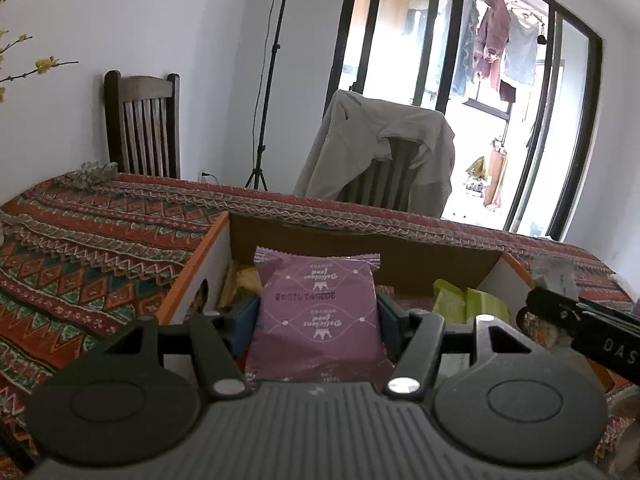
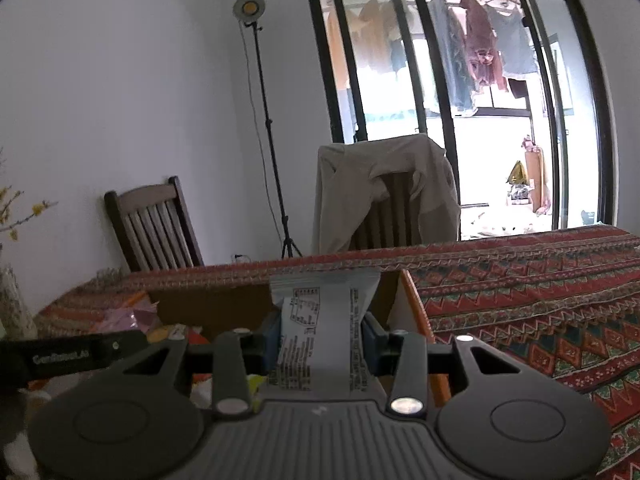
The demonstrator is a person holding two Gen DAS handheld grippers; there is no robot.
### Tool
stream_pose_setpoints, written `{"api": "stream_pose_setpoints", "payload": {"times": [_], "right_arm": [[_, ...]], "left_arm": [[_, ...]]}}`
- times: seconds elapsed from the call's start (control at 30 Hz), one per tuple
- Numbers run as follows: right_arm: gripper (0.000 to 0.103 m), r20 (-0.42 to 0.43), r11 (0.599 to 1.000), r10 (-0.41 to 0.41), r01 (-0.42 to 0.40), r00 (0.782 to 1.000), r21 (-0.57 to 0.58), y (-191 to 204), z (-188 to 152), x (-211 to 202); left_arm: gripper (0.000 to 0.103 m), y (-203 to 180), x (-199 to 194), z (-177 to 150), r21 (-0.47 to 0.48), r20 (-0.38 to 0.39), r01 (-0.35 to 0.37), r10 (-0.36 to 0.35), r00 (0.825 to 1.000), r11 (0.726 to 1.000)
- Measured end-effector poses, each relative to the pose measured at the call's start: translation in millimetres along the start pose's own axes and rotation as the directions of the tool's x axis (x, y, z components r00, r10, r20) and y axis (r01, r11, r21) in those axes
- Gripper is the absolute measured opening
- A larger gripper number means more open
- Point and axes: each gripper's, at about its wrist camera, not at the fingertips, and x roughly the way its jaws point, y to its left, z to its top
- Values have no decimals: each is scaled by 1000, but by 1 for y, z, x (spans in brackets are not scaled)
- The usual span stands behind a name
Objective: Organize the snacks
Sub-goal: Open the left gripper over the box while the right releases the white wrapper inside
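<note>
Presently noted from the left wrist view: left gripper [image 1: 318, 316] about half spread, blue pads pressed against both side edges of a purple snack packet [image 1: 316, 312], print upside down, packet upright between the fingers and held over the open cardboard box [image 1: 360, 240]. Box seated on a patterned red tablecloth [image 1: 100, 248], orange-edged side flaps raised at 9 and 3 o'clock of the packet. Visible inside the box: yellow wrappers [image 1: 240, 280] at 10 o'clock of the packet, green packets [image 1: 468, 300] at 3 o'clock. Right gripper's black body entering the left view at 3 o'clock, just beside the box's right flap. From the right wrist view: right gripper [image 2: 322, 340] nearly closed, pads clamped on a narrow white snack packet [image 2: 320, 328] with printed text panels facing the camera, top seal crimped, packet upright and positioned over the right end of the same box, close to its orange-edged flap [image 2: 416, 312] at 2 o'clock. Left gripper's black body, with a white logo, seen at 9 o'clock in this view; pink and purple wrappers [image 2: 128, 316] beyond it at 10 o'clock. Contact between either held packet and the box contents: cannot tell. Behind the table: dark wooden chair [image 2: 152, 228] at 10 o'clock, second chair draped with a beige garment [image 2: 384, 184] at 12 o'clock, light stand [image 2: 260, 120] between them, glazed doors [image 2: 452, 80] with hanging laundry at 1 o'clock.
</note>
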Motion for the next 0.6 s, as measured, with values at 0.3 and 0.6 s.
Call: {"api": "stream_pose_setpoints", "payload": {"times": [0.3, 0.6], "right_arm": [[101, 23, 1000, -2, 2, 1000, 6, 0, 0, -6], [103, 11, 1000, -21, 21, 1000, 12, -1, -1, -7]], "left_arm": [[93, -1, -16, 0, -4, 99, 7, -6, 995, 1000], [103, -1, -17, -1, -30, 110, -11, 15, 994, 999]]}}
